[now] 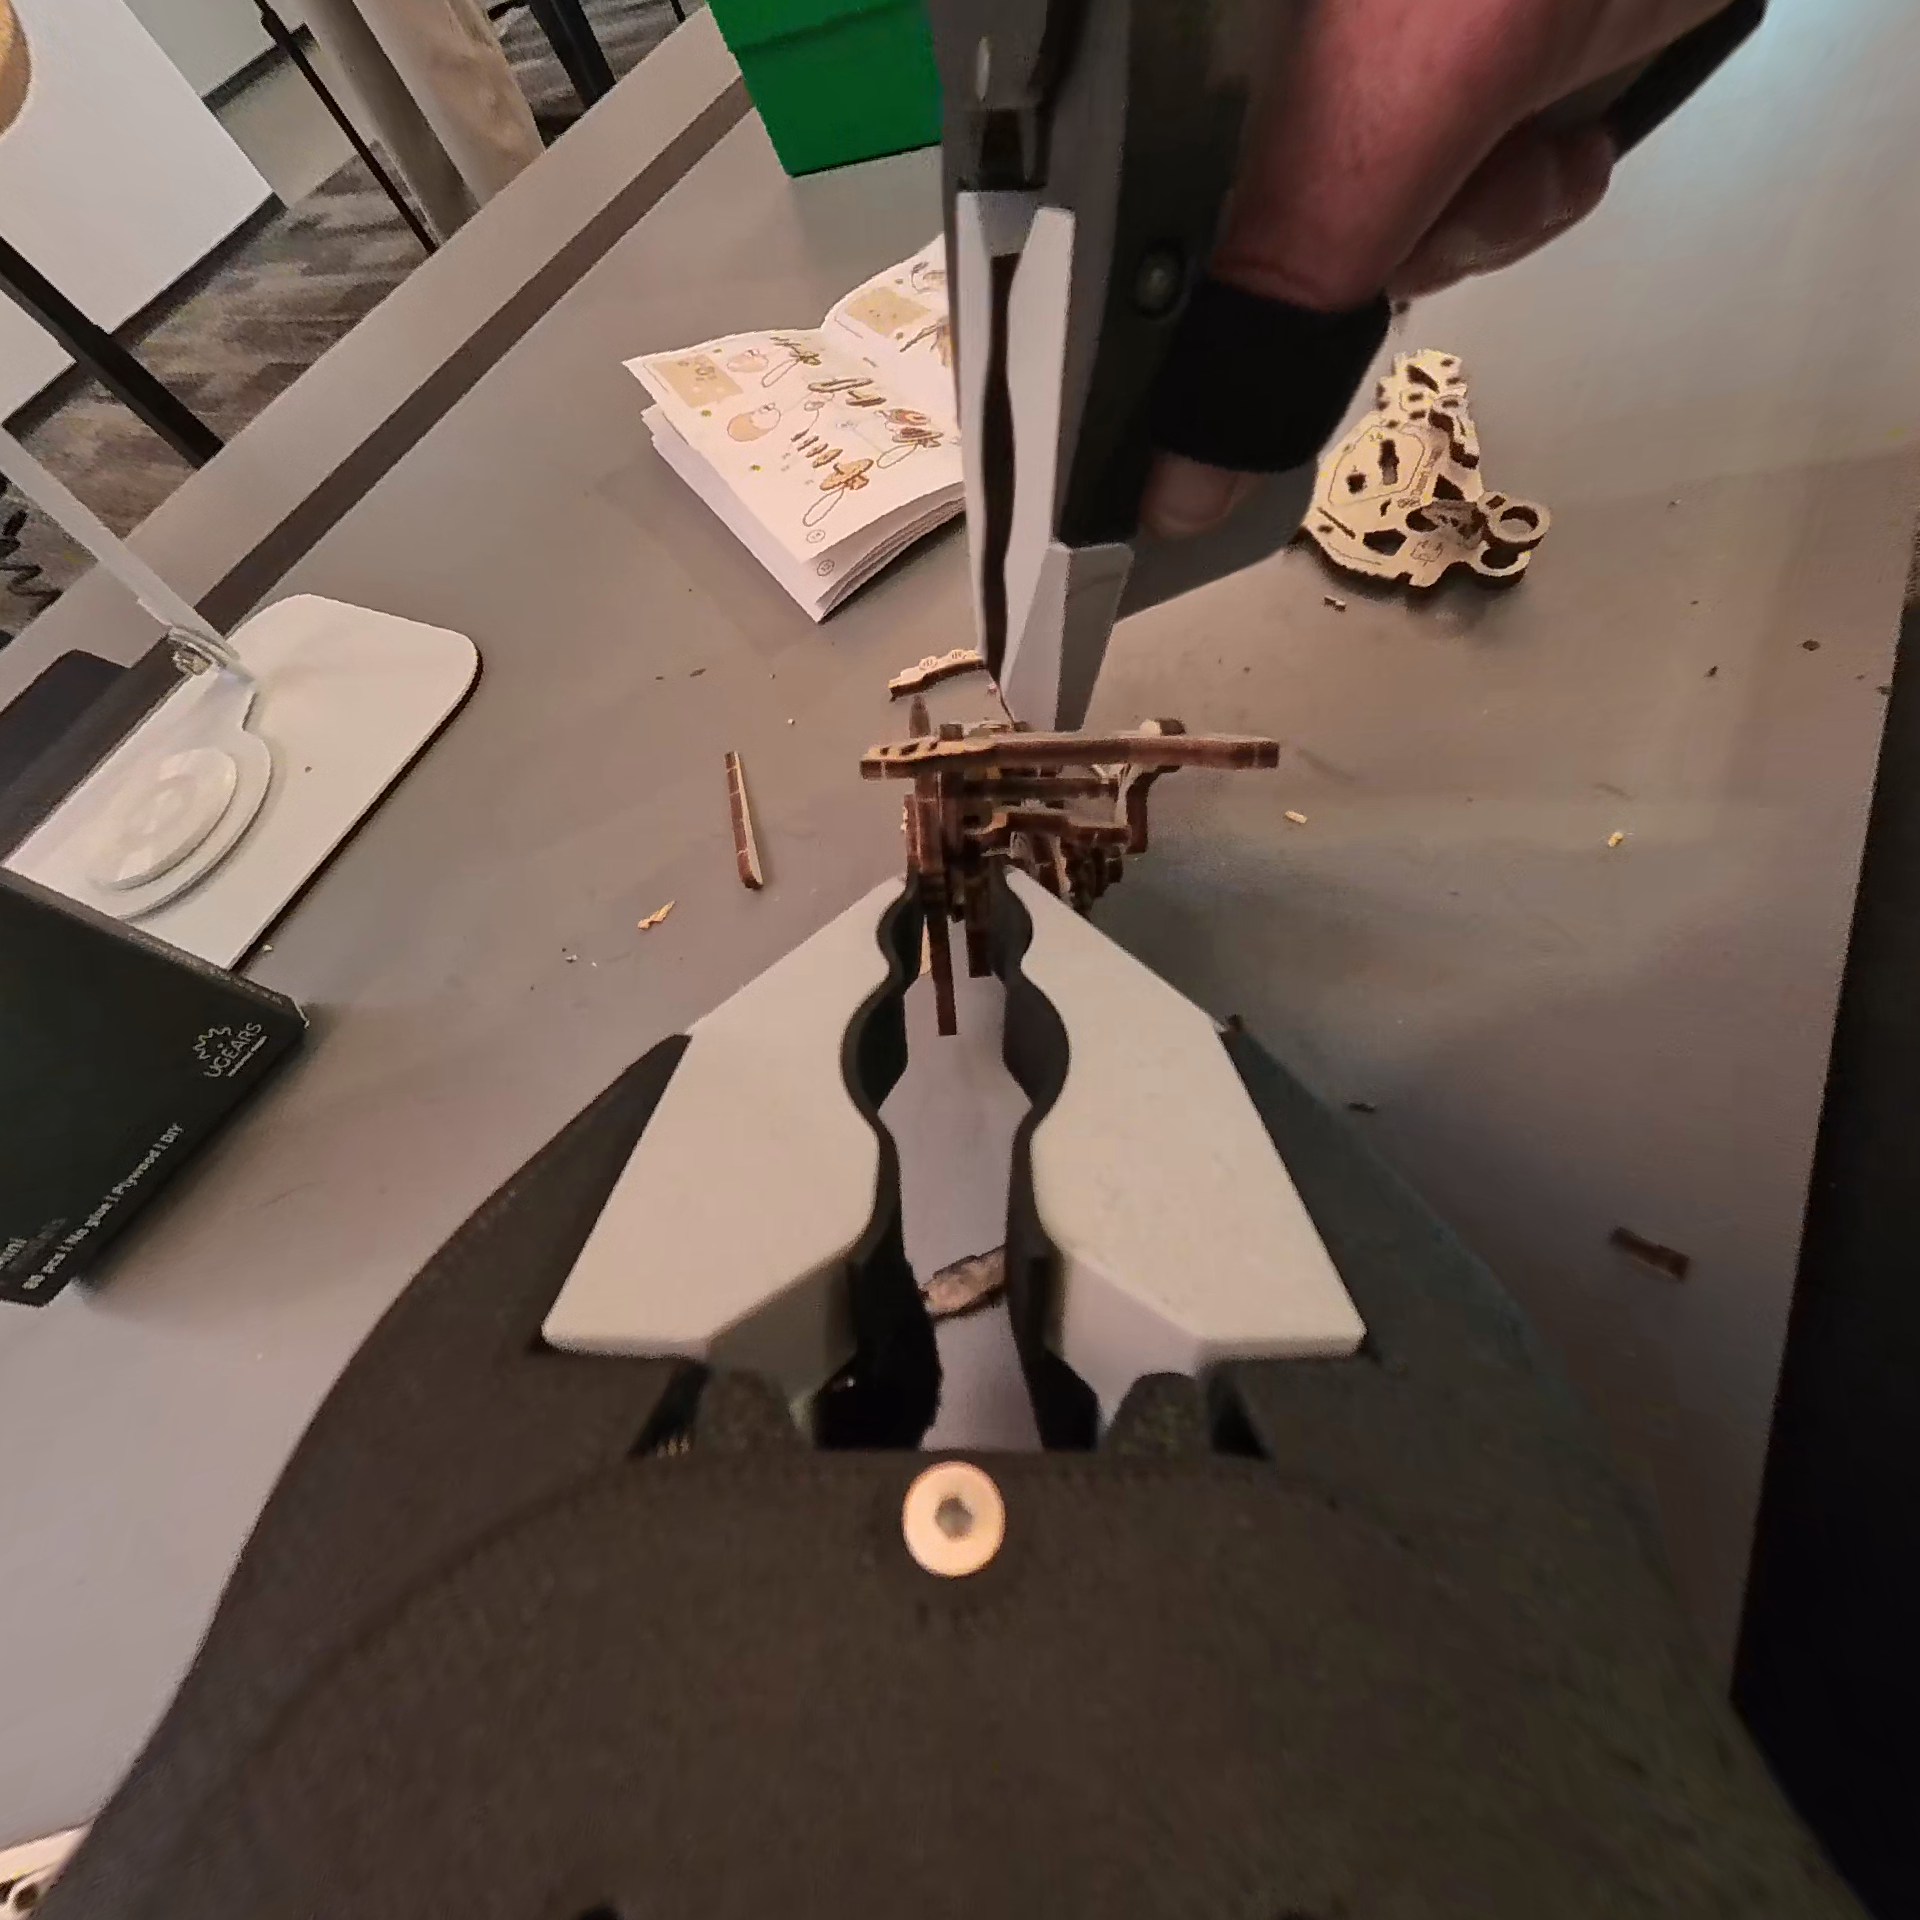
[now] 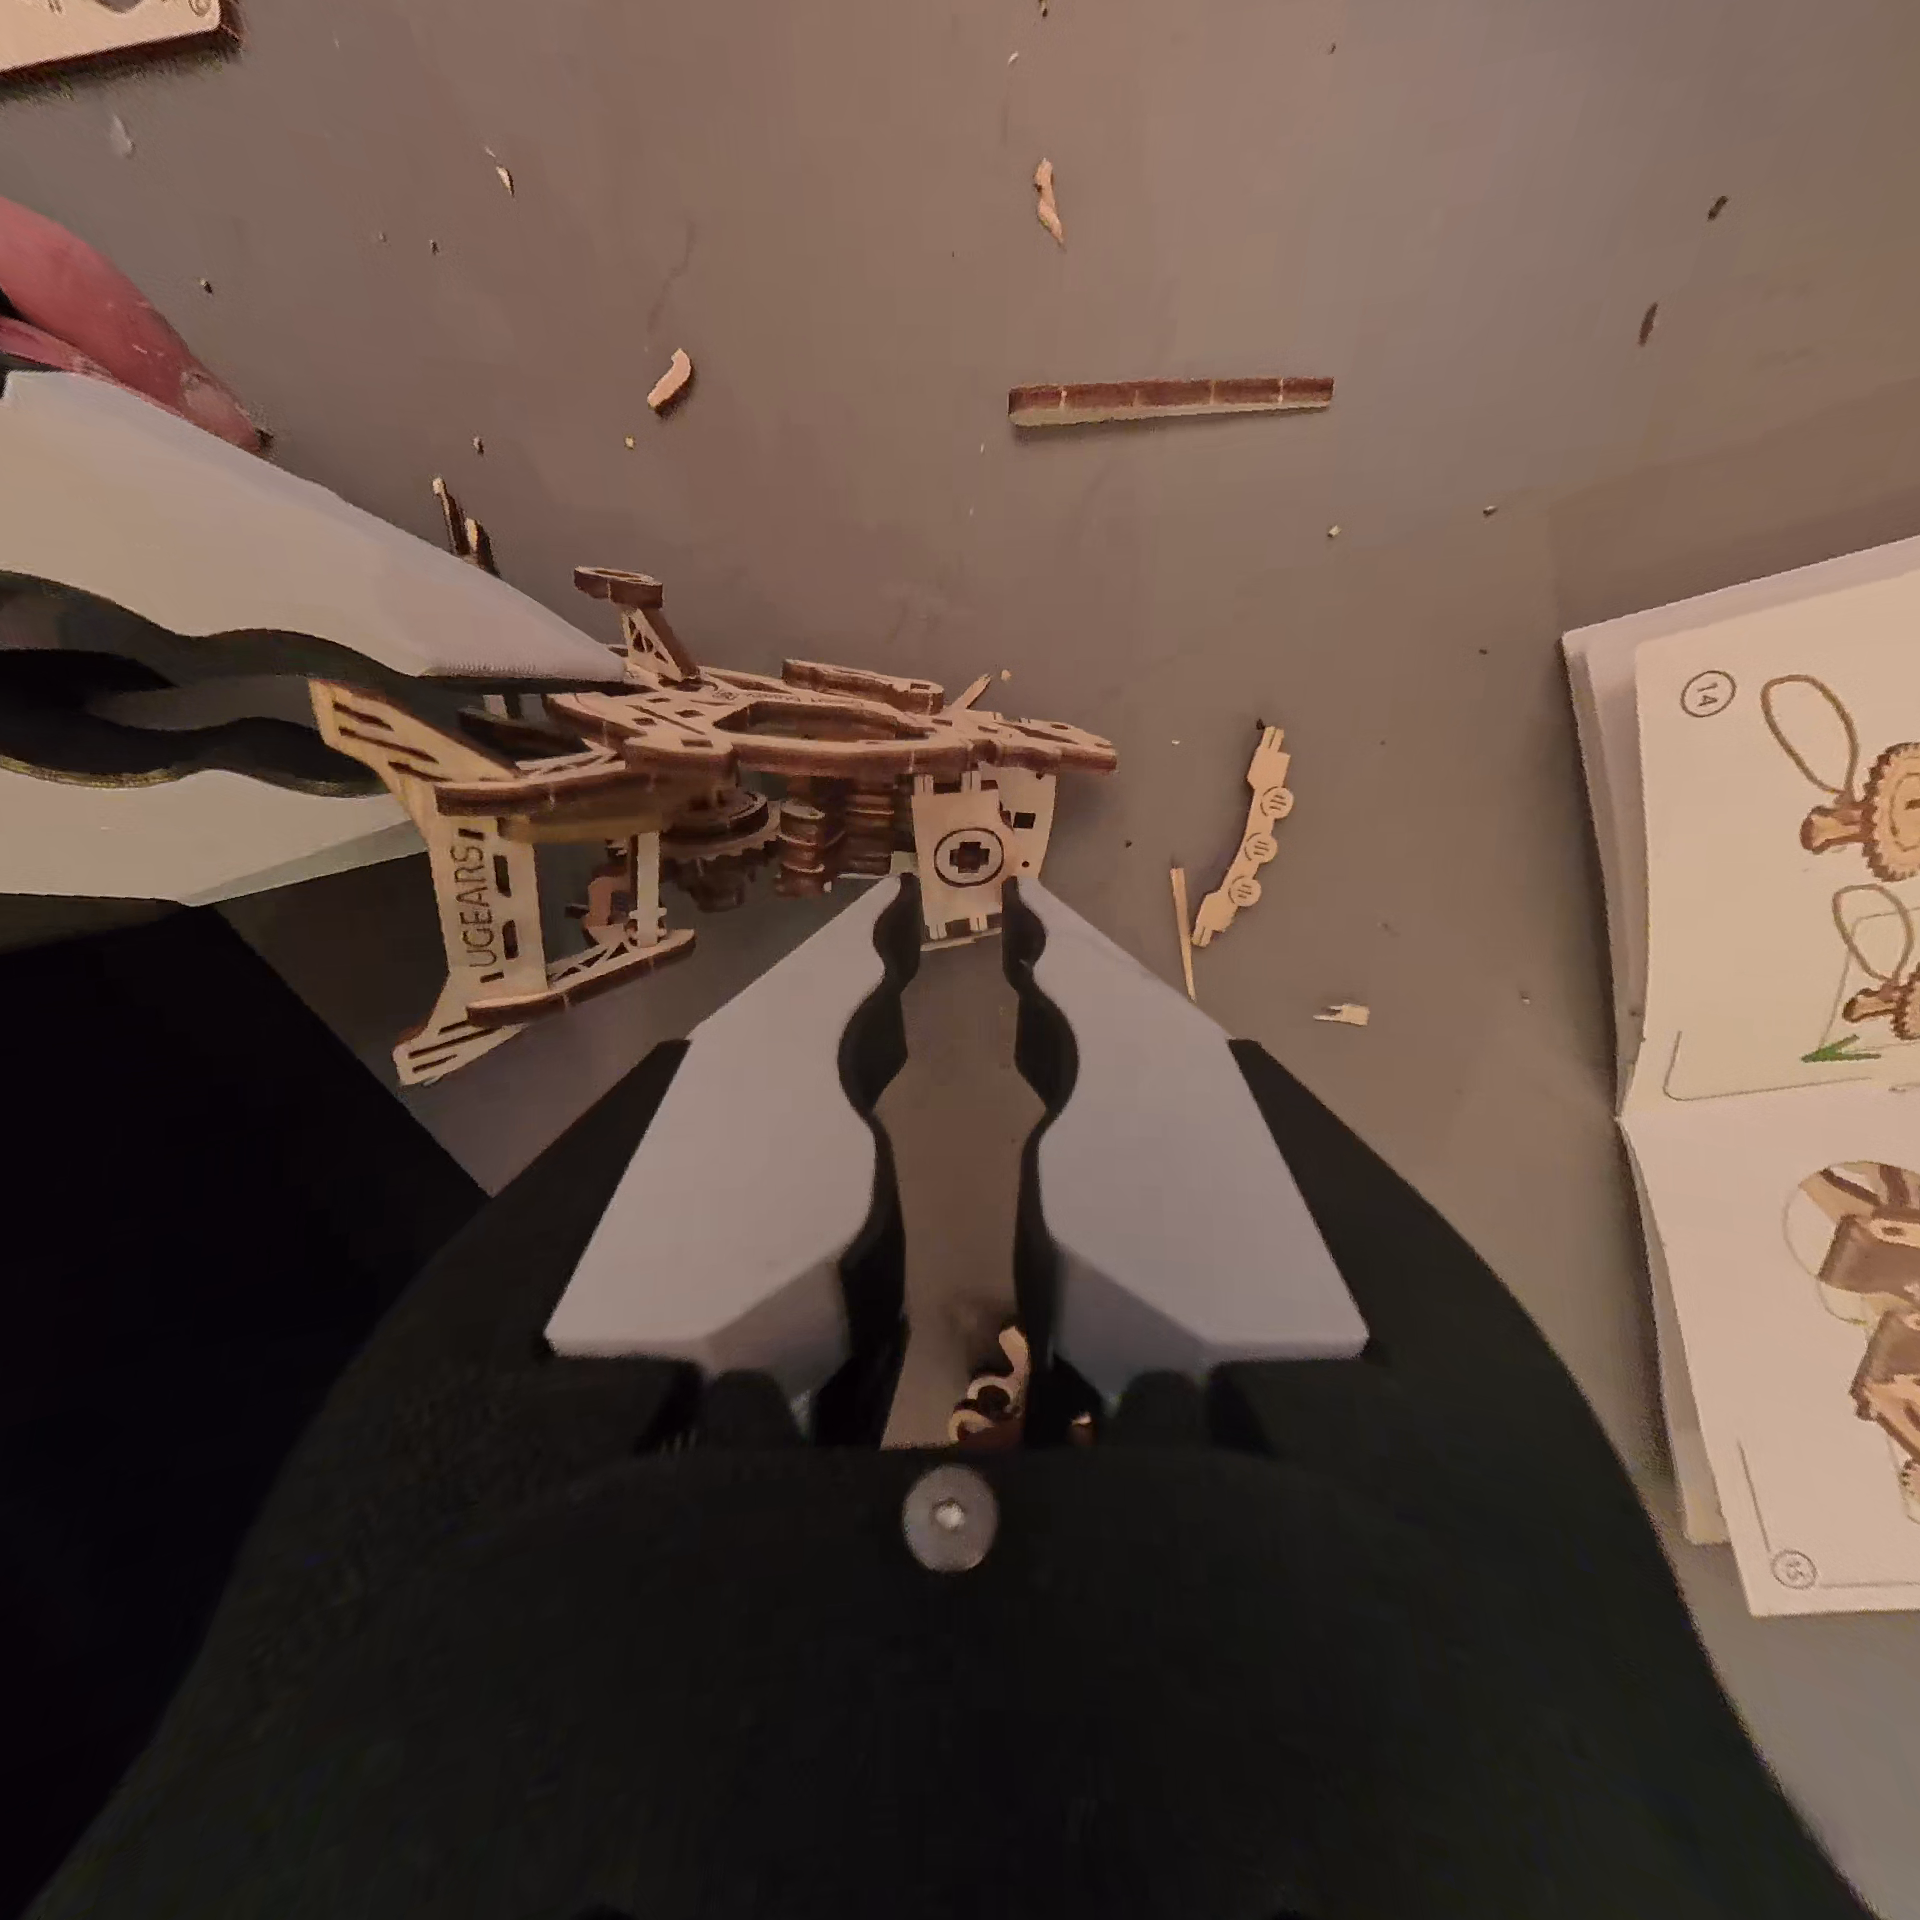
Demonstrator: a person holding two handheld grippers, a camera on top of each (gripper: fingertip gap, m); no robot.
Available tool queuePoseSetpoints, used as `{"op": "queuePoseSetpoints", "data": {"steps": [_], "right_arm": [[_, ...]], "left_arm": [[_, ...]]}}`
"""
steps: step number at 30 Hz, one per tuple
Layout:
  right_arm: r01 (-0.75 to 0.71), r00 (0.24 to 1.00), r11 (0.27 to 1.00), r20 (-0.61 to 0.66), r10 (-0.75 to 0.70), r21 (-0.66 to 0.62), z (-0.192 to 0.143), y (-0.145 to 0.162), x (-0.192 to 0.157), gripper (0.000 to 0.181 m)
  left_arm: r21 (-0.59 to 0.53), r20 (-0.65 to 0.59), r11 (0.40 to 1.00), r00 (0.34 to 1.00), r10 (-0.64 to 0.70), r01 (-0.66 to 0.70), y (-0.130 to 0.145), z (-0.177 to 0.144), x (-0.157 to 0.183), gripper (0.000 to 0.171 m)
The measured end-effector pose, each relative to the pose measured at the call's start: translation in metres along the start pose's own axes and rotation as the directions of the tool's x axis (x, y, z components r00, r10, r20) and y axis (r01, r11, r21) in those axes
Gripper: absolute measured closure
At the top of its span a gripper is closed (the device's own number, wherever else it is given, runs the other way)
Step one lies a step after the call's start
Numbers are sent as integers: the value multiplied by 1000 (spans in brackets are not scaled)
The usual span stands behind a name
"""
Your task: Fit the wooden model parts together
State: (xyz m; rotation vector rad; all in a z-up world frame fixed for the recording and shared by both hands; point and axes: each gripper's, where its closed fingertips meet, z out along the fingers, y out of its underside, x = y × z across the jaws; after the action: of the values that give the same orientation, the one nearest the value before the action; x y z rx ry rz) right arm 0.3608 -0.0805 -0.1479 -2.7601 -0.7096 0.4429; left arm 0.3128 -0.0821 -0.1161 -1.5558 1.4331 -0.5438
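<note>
Evidently the half-built wooden model (image 2: 727, 769) is being steadied from two sides so that a small part can be pressed home. The left gripper (image 1: 956, 904) has its fingertips drawn in on the model's tail end, thin plywood plates standing between the pads, so it serves as the vice. The right gripper (image 2: 961, 904) comes in from above in the left wrist view; in its own view its tips are closed in on a small pale tab with a round socket (image 2: 961, 868) at the model's nose end. Whether that tab is fully pinched or merely touched on both sides is hard to judge, though the tips appear to be pressing on it. Held this way the model hangs above the tabletop (image 2: 1351, 260), probably so the tab can be pushed up into its slot without the surface getting in the way.

Room is fair. An instruction booklet (image 1: 821, 447) lies open toward the far edge of the tabletop, with the leftover plywood sheet (image 1: 1423, 499) further along toward the right-hand edge. A loose wooden strip (image 2: 1169, 400) and a curved offcut (image 2: 1242, 842) lie near the model, with chips scattered about. A white stand base (image 1: 312, 717) and a dark box (image 1: 125, 1091) sit by the left edge, well apart from the work. The tabletop's right edge drops off near the right gripper's side, so any wide swing there risks carrying parts beyond it.
</note>
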Motion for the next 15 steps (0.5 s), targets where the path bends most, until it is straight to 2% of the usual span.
{"op": "queuePoseSetpoints", "data": {"steps": [4,8,15], "right_arm": [[1,1000,1000,-5,-1,21,1,-1,0,169],[7,1000,1000,-8,-7,17,-1,-1,-1,160],[82,996,993,-43,-78,90,-13,-11,3,165]], "left_arm": [[-2,-5,1000,1000,-11,11,2,1,-1,162],[0,-7,1000,1000,-21,21,3,1,-2,162],[8,-22,998,998,-59,59,4,1,-5,162]]}}
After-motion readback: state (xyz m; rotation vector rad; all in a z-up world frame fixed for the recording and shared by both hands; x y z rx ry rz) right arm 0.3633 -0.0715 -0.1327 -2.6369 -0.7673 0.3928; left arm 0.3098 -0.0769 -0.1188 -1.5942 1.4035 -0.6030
